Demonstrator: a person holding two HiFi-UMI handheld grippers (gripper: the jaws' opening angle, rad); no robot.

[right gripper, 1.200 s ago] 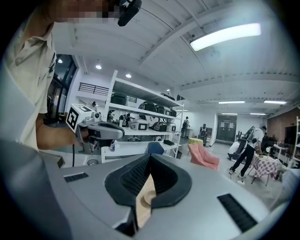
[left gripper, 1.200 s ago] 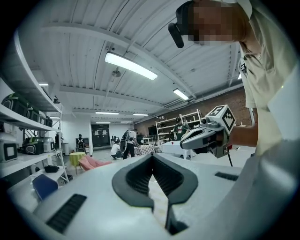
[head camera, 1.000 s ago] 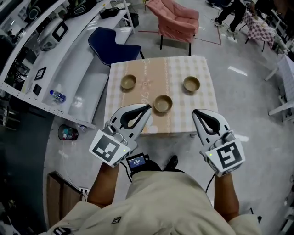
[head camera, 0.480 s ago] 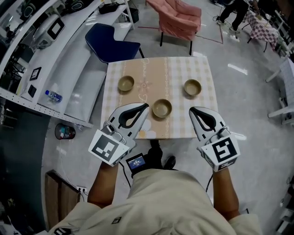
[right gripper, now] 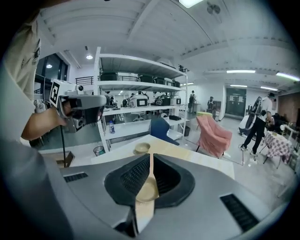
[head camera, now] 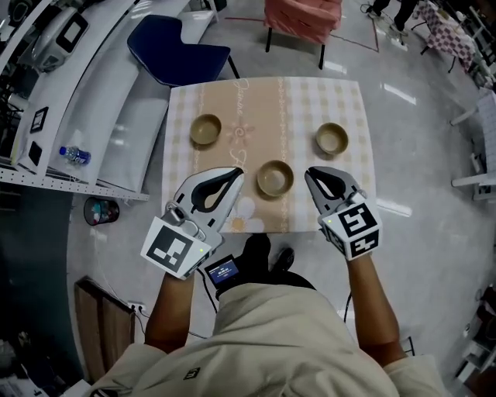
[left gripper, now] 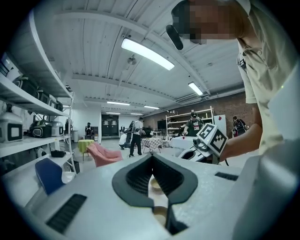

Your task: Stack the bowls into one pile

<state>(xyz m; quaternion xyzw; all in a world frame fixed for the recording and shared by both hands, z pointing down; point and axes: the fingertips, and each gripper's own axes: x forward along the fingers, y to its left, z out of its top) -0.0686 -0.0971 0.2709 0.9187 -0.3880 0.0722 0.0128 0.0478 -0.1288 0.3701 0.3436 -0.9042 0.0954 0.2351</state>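
Head view, looking steeply down. A desk [head camera: 263,101] covered by a pale checked cloth carries three tan bowls, all upright, empty and well apart, none stacked. The left bowl [head camera: 205,129] sits toward the far left, the right bowl [head camera: 332,139] toward the far right, and the middle bowl [head camera: 275,177] nearer the front edge, between the two grippers. The left gripper [head camera: 237,172] is held over the desk's near-left part, its tips just beside the middle bowl and not touching it. Its jaws meet at the tips and hold nothing; the left gripper view shows only desk and part of a bowl through the slit behind the tips. The right gripper [head camera: 309,172] is on the other side of the middle bowl, also clear of it, with its jaws likewise drawn together and empty. Beyond the desk stand a blue chair [head camera: 178,54] and a pink armchair [head camera: 304,15]
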